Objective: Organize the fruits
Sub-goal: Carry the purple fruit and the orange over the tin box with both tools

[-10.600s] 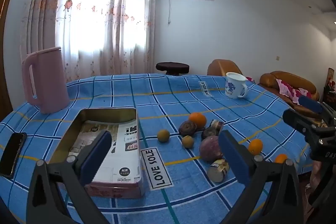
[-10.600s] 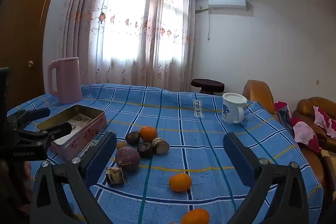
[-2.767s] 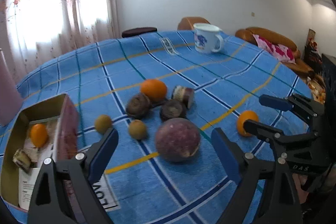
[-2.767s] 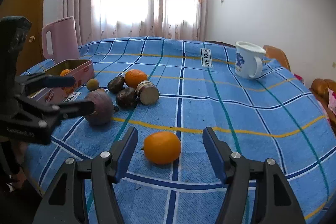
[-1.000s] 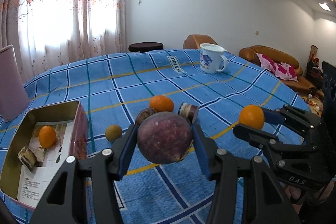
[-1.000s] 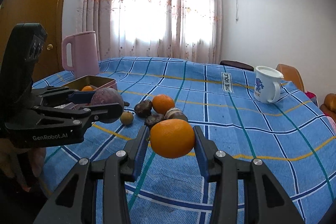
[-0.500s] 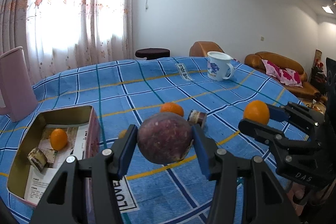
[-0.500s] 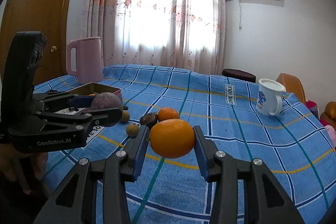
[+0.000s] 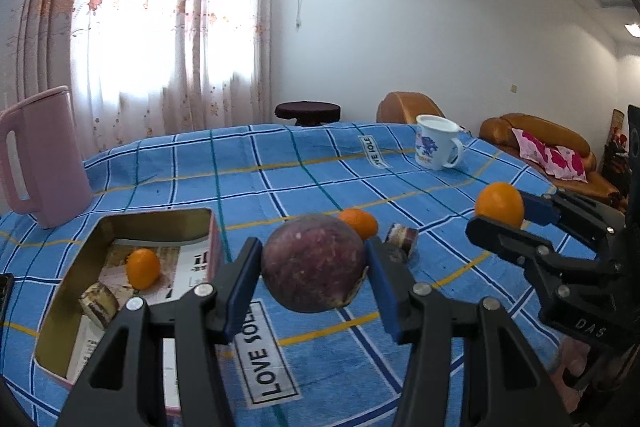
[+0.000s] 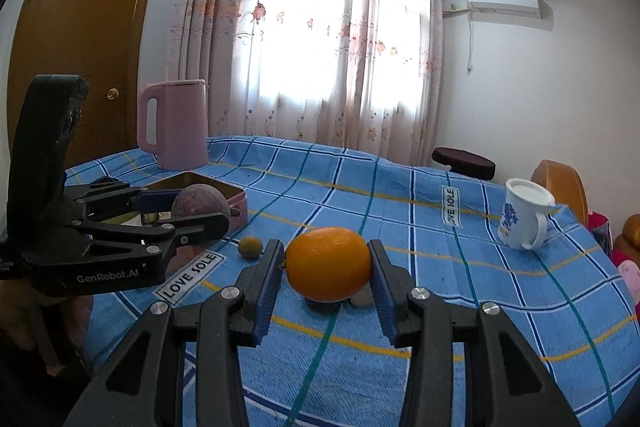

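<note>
Table (image 9: 280, 163): covered edge to edge by a blue checked cloth with "LOVE SOLE" labels.
Pink jug (image 9: 38, 155): upright near the far left corner of the table, just behind the tin.
Tin box (image 9: 72, 291): open, at the left edge of the table; holds 1 small orange (image 9: 143, 268) and 1 cut fruit piece (image 9: 98, 303), lying side by side on printed paper.
Left gripper (image 9: 314, 273): lifted above the table just right of the tin, pads pressed on both sides of the purple fruit (image 9: 314, 263), clear of the cloth.
Right gripper (image 10: 328, 269): lifted above the table's near middle, jaws narrow and clamped on the orange (image 10: 328, 263), also off the cloth.
White mug (image 10: 522, 219): upright near the far right edge, handle to the right.
Loose fruit: 1 orange (image 9: 358, 223) and 1 cut piece (image 9: 402, 237) at the middle of the table, partly hidden behind the purple fruit.
Small brown fruit (image 10: 250, 247): on the cloth between tin and middle.
</note>
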{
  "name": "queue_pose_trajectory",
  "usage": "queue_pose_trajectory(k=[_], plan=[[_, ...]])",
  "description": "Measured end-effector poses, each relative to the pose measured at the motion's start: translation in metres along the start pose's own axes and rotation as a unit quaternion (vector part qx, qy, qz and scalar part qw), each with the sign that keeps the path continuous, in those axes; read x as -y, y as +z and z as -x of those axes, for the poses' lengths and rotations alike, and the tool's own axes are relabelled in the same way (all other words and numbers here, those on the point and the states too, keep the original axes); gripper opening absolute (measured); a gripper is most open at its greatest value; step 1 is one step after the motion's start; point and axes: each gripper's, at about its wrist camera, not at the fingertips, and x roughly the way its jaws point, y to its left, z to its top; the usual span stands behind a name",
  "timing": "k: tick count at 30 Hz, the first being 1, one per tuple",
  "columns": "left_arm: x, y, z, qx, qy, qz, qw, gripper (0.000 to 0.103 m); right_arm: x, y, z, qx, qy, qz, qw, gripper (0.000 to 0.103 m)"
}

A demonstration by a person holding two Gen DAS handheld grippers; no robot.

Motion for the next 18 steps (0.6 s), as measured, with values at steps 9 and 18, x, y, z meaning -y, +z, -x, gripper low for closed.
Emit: queue_pose_trajectory(k=[9, 18], plan=[[-0.020, 0.002, 0.010, 0.005, 0.025, 0.016, 0.9995, 0.054, -0.014, 0.022, -0.011, 0.013, 0.020, 0.023, 0.999, 0.044], [-0.051, 0.001, 0.017, 0.006, 0.047, 0.042, 0.9980, 0.054, -0.037, 0.044, -0.030, 0.019, 0.050, 0.039, 0.998, 0.044]])
